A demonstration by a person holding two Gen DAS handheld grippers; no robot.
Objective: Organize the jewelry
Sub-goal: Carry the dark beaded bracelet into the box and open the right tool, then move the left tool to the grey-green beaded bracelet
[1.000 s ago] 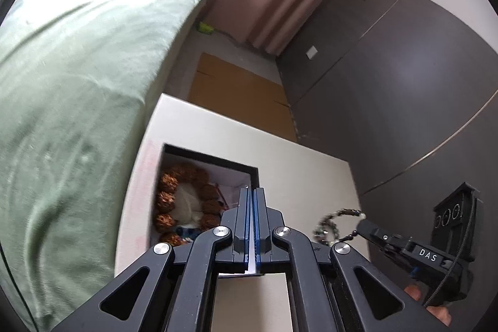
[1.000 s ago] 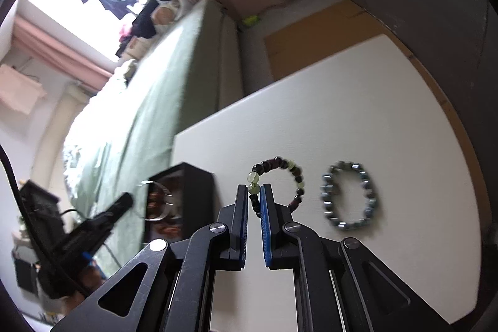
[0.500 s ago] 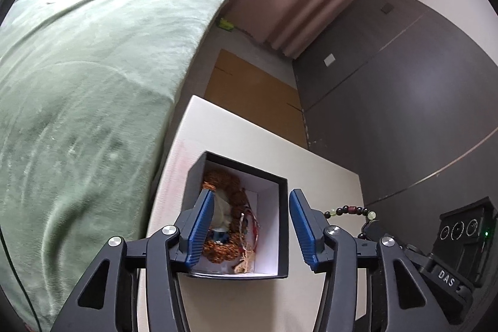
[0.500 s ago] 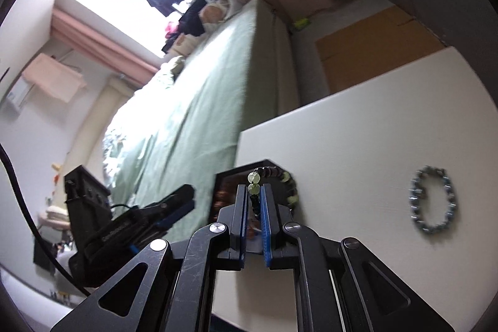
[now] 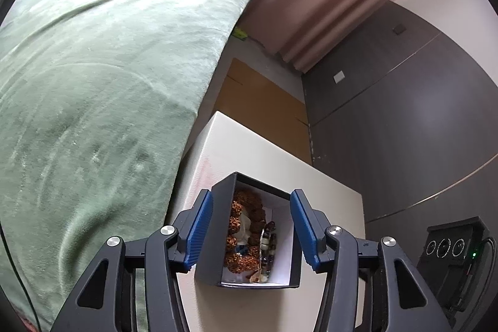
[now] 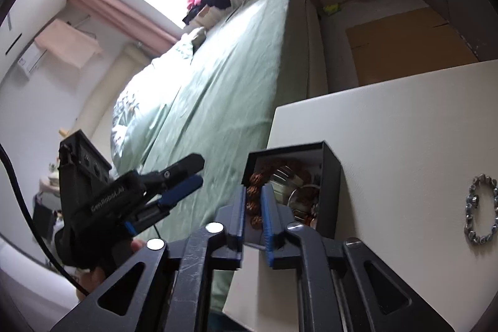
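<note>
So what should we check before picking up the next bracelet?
1. Left tool open: ok, its blue pads stand either side of the black box.
2. Right tool empty: ok, parted slightly with nothing held between the pads.
3. Dark-and-green bead bracelet inside the box: ok, lying beside the brown bead bracelet.
4. Silver bead bracelet ready to grab: ok, alone on the white table, right of the box.
5. Box steady: cannot tell, the left pads look near its walls but contact is unclear.
</note>
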